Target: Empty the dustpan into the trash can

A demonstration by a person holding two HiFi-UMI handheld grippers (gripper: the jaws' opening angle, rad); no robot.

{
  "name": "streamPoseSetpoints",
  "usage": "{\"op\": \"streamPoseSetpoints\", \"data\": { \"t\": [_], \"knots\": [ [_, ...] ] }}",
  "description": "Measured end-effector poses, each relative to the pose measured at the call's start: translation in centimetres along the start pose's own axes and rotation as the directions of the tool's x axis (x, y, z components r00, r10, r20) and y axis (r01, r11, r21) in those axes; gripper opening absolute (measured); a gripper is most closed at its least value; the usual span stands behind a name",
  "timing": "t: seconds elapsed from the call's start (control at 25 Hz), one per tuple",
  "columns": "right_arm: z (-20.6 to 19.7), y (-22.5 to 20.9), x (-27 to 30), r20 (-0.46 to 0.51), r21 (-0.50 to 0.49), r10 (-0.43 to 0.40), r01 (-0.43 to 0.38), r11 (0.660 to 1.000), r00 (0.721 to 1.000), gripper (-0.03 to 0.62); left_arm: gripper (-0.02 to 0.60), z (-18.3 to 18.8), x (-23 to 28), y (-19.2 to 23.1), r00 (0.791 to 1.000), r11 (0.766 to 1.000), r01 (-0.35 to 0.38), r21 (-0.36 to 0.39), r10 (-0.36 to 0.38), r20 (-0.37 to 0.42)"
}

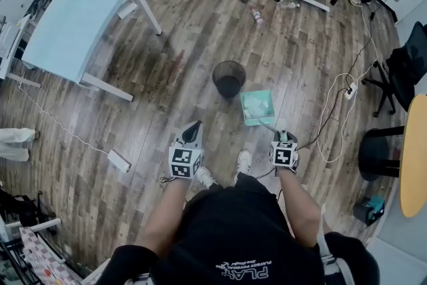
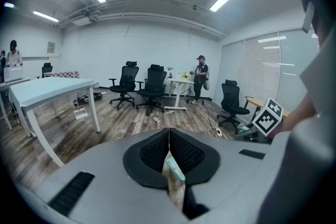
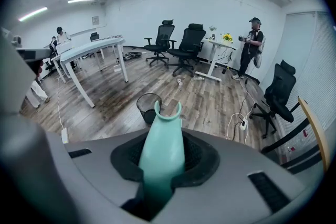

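Dustpan (image 1: 255, 121) comes first: we see its mint-green pan just beside the trash can (image 1: 229, 93), on the can's near right side in the head view, with pale litter (image 1: 259, 103) lying in it. From above we cannot tell whether the pan is clear of the floor (image 1: 167, 43). We judge that it is held by the handle (image 3: 163, 149) so the pan can ride roughly flat and carry its load until it is over the can's open mouth, and only then be tipped. The can stands upright and open beside it, so the tipping looks like the step not yet done.

Right gripper (image 1: 281, 137): its 2 jaws stand narrow, pressed on either side of the dustpan's handle, which fills the gap between the pads. In the right gripper view the handle's notched end lines up just in front of the can.

Left gripper (image 1: 193, 130): it hangs on the can's near left side, well apart from the dustpan. We take it to be out of the way on purpose, since 1 gripper is enough for this. Its jaws meet at the tips. Behind the tips a pale sliver (image 2: 173, 178) shows in the slit; we cannot tell what it is, or whether it is gripped.
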State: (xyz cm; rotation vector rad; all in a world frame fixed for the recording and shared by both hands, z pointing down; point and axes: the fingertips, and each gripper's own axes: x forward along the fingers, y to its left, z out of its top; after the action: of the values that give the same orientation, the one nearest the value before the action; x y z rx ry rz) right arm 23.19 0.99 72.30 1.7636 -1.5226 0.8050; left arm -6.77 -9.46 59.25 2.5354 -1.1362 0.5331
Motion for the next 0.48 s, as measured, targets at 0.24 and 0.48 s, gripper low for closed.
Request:
{"op": "streamPoseSetpoints", "data": {
  "t": [0.24,0.48],
  "knots": [
    [2.6,-3.1,-0.6,0.064,0.02,-0.05,0.049,0.999,0.997,0.097,0.023,0.1,0.2,-0.4,1.0,1.0,0.002,-0.002,-0.002,0.006],
    [6.2,-4.7,-1.2,0.143,-0.01,-0.071,0.074,0.997,0.987,0.097,0.023,0.4,-0.1,0.2,1.0,1.0,-0.012,-0.006,0.012,0.008]
  ]
}}
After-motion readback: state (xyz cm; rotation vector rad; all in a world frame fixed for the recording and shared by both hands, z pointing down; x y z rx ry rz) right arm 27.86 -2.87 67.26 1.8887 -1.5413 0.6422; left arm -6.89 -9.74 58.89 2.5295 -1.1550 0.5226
